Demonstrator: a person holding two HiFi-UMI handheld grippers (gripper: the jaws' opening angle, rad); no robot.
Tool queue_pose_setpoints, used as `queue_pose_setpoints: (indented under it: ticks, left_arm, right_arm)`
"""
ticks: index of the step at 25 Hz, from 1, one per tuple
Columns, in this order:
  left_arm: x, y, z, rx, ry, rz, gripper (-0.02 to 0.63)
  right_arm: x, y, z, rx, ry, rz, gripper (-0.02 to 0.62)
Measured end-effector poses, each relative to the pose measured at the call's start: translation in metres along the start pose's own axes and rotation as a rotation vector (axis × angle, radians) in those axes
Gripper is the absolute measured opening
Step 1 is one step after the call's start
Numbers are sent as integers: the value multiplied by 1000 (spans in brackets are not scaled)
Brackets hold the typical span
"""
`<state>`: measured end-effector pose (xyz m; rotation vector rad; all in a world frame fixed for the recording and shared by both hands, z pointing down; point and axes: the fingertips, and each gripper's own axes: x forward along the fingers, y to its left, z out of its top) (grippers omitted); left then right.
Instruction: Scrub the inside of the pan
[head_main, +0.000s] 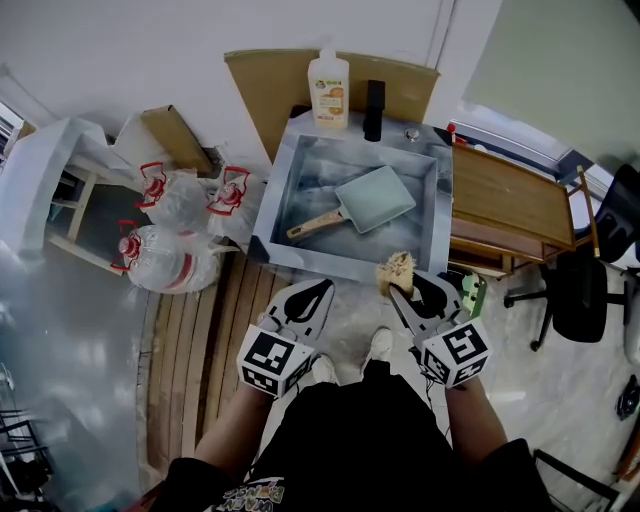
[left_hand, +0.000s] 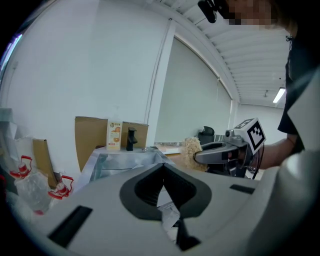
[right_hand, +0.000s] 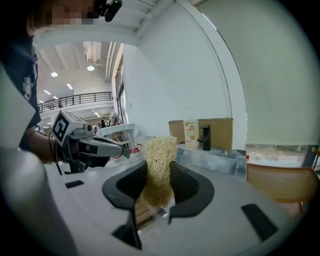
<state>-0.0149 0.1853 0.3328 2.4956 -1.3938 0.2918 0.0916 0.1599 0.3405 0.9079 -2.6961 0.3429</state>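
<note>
Pan (head_main: 375, 197) lies flat in the sink (head_main: 283, 185), ahead of both grippers, its wooden handle (head_main: 315, 225) angled toward the sink's near-left corner. The right gripper (head_main: 402, 292), fingers clamped on a fibrous scrubber (head_main: 396, 268), is nearer the pan's bowl. The left gripper (head_main: 312, 294), fingers closed on nothing, is nearer the handle. Only the head view shows the pan; both gripper views catch just the sink's outer wall.

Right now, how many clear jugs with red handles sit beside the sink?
3 jugs, left of the sink: one and another side by side, the third nearer the person. Others may be hidden.
</note>
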Motion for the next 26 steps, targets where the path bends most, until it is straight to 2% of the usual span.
queue_pose_setpoints:
  ticks: [16,26]
  left_arm:
    - [1,-6,9,23,-15,-17,8]
    - [-1,-7,7,4,-10,4,8]
  right_arm:
    - [-7,1,3,-2,-16,-13,147]
    - [-9,1,4,-15,-12,1,147]
